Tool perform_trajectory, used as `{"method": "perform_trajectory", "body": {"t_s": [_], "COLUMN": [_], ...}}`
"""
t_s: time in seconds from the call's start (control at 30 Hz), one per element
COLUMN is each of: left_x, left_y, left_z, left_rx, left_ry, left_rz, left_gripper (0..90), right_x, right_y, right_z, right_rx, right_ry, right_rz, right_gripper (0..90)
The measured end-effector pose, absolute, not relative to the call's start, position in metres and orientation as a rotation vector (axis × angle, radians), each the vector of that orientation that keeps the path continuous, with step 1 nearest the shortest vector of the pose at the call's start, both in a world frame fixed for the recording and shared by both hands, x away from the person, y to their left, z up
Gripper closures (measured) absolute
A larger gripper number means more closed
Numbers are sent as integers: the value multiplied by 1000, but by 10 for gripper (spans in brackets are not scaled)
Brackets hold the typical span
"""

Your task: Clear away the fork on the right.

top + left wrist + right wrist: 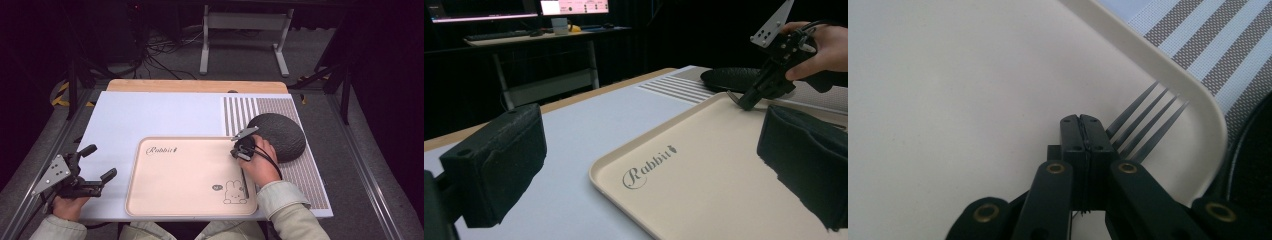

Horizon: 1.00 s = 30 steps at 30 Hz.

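Black foam pads are standing wide apart on my left gripper, idling off the matte beige tray. I'm pinching the dark fork in my right gripper, jaws clamped; its slim tines are lying in the tray's rounded far corner. I'd lower it flat, clear of the ribbed black bowl.

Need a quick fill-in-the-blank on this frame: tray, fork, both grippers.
The right gripper is shut on a black ____.
The fork's prongs lie in a ____ of the tray.
The left gripper's jaws stand ____.
The word printed on the tray is ____.

Missing words: fork; corner; open; Rabbit
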<state>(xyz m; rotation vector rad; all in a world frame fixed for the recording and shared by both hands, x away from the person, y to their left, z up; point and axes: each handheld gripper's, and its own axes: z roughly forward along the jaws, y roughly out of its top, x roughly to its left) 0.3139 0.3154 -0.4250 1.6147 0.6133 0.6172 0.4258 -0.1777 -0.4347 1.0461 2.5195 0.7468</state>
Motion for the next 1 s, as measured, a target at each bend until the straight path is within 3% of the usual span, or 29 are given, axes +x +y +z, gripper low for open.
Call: {"method": "perform_trajectory", "body": {"t_s": [0.1,0.27,0.37,0.43,0.53,0.77,1.0], "left_x": [314,314,314,314,314,314,314], "left_y": [315,315,315,315,315,315,315], "left_z": [-425,-425,-425,-425,-425,-425,-425], "left_rx": [1616,1614,1615,1614,1614,1619,1612], "left_ry": [613,616,615,617,617,617,619], "left_rz": [617,616,616,617,618,619,619], "left_gripper": [3,3,3,3,3,3,3], "right_x": [425,422,416,412,405,387,375], "right_y": [-179,-182,-187,-192,-201,-226,-248], "right_z": [-434,-425,-411,-400,-387,-366,-361], "right_rx": [1041,1017,988,933,886,837,787], "right_ry": [2519,2479,2424,2372,2315,2218,2100], "right_rz": [738,806,894,975,1055,1142,1289], "right_gripper": [896,774,615,431,327,168,110]}}
